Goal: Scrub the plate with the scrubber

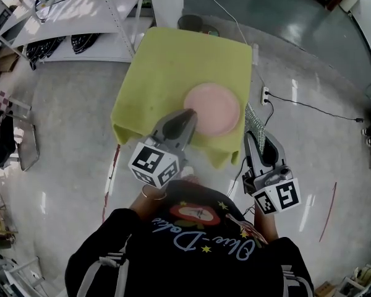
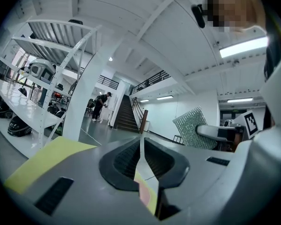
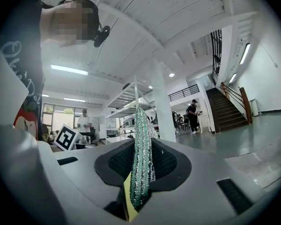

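At my end of the rig, the person's black shirt (image 1: 191, 252) fills the near frame, with both hand-held grippers raised ahead of it. The left gripper (image 1: 190, 114) has its jaws drawn almost together with nothing between them. In the left gripper view (image 2: 140, 142) only a thin slit is left, and a strip of pink and yellow shows through it from below. Its tip sits over the near-left rim of the pink plate (image 1: 216, 107); I cannot tell whether it touches.

The right gripper (image 1: 255, 138) pinches the green, glittering scrubber (image 1: 253, 119). In its own view the pad stands upright between the two jaws (image 3: 143, 146), sticking out past their tips (image 3: 141, 121). The scrubber hangs just off the table's right edge, beside the plate and not on it.

The plate lies flat near the front right of the table, on a yellow-green cloth (image 1: 173, 60). Beyond the table are white metal shelving (image 1: 80, 17) and a cable (image 1: 309, 107) running across the grey floor. Farther off, a staircase (image 3: 229, 107) rises, with a person (image 3: 193, 116) standing near its foot.
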Motion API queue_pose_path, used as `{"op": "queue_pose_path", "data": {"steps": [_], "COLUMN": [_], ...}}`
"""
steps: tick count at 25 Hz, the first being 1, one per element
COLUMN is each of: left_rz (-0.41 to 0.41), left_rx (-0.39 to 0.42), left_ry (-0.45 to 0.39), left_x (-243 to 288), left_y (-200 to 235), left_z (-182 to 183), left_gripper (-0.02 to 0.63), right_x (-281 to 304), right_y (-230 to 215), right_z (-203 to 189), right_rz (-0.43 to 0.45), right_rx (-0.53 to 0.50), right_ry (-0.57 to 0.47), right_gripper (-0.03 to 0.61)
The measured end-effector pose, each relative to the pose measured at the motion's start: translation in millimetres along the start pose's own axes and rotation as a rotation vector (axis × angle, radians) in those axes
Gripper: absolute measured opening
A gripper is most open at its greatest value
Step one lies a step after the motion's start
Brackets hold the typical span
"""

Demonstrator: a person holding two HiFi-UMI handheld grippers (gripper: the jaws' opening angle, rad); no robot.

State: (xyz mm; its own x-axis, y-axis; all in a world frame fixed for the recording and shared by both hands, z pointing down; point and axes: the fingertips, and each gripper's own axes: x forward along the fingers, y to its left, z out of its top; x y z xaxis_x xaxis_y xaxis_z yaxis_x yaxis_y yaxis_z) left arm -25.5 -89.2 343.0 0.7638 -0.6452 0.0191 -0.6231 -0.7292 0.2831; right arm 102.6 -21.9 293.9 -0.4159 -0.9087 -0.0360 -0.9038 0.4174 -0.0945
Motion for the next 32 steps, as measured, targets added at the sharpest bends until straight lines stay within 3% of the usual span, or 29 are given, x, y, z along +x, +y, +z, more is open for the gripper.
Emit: {"op": "queue_pose_path", "data": {"steps": [4, 6, 11, 15, 21, 32], "left_rz": [0.016, 0.026, 0.051, 0.068, 0.093, 0.145], "left_rx": [0.001, -0.02, -0.082, -0.066, 0.038, -0.11], "left_ry": [0.031, 0.047, 0.093, 0.182, 0.335, 0.519], "left_x": [8, 12, 22, 40, 62, 100], "left_y": [37, 54, 85, 100, 120, 154], "left_z": [-6, -11, -32, -66, -116, -194], "left_gripper": [0.014, 0.104, 0.105, 0.124, 0.124, 0.126], "right_x": [32, 46, 71, 90, 129, 190], "right_y": [-8, -12, -27, -51, -73, -87], "right_z": [-10, -19, -52, -83, -135, -237], "right_rz": [-0.007, -0.006, 0.016, 0.037, 0.117, 0.315], "right_rx": [-0.026, -0.043, -0.057, -0.064, -0.114, -0.257], "right_ry": [0.024, 0.056, 0.154, 0.22, 0.346, 0.564], "right_gripper": [0.061, 0.061, 0.061, 0.061, 0.061, 0.061]}}
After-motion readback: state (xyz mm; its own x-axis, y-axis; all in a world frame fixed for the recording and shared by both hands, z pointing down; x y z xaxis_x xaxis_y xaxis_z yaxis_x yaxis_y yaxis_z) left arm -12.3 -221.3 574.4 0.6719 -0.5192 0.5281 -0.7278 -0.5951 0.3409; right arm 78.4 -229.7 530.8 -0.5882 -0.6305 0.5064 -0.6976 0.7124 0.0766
